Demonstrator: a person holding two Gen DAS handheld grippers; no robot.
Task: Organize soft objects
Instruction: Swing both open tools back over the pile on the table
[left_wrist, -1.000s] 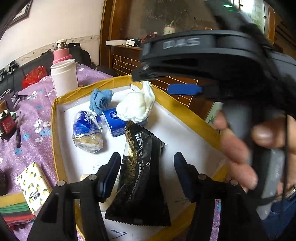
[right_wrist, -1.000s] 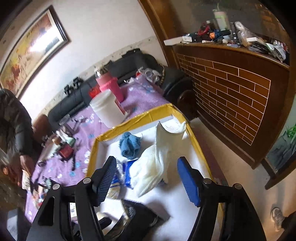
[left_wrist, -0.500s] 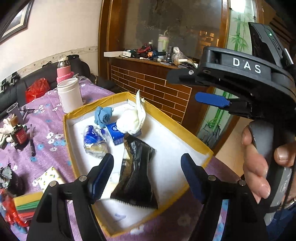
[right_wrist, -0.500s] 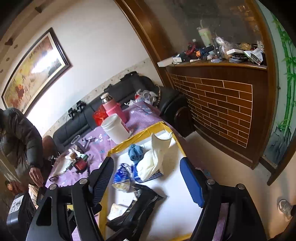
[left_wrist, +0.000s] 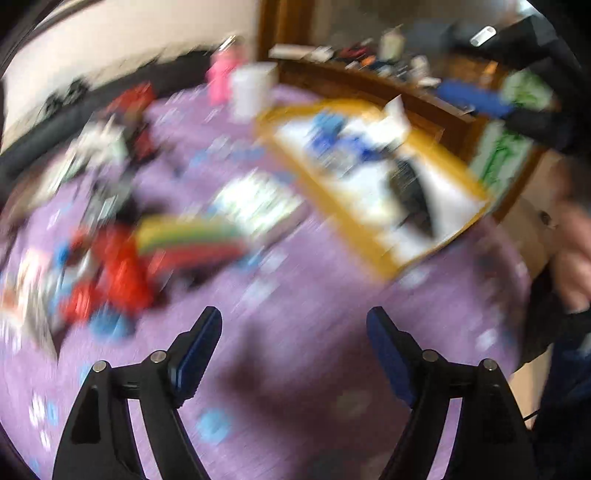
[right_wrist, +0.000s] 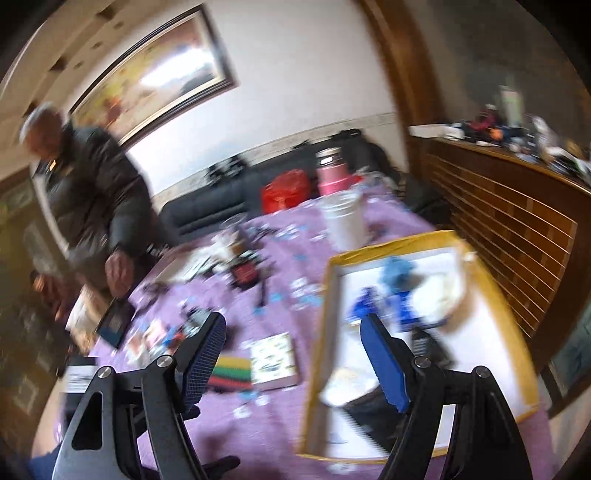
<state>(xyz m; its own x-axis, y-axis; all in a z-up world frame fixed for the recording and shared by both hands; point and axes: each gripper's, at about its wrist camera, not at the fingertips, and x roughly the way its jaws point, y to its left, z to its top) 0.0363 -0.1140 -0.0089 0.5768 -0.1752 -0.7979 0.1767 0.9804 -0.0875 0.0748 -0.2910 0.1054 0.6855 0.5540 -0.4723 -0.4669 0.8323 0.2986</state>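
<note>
The yellow-rimmed box (left_wrist: 369, 254) holds a black packet (left_wrist: 410, 192), a white cloth (left_wrist: 391, 122) and blue items, all blurred by motion. My left gripper (left_wrist: 293, 317) hangs over bare purple tablecloth to the left of the box; its jaws are opening with nothing between them. My right gripper (right_wrist: 293, 319) stands open and empty beside the box's left rim (right_wrist: 317, 332). Inside the box I see a blue cloth (right_wrist: 397, 271), the white cloth (right_wrist: 443, 291) and the black packet (right_wrist: 428, 343). A lemon-print tissue pack (right_wrist: 273, 356) and a striped stack (right_wrist: 231, 371) lie on the table.
A white jar (right_wrist: 345, 221) and a pink flask (right_wrist: 330, 173) stand at the table's far side. Small clutter covers the left of the table, with a red item (left_wrist: 118, 269) among it. A person in a dark jacket (right_wrist: 92, 192) stands at the left. A brick-fronted counter (right_wrist: 517, 229) is on the right.
Both grippers have pulled back from the box and swung left over the table. The left jaws have widened. The black packet and white cloth stay in the box.
</note>
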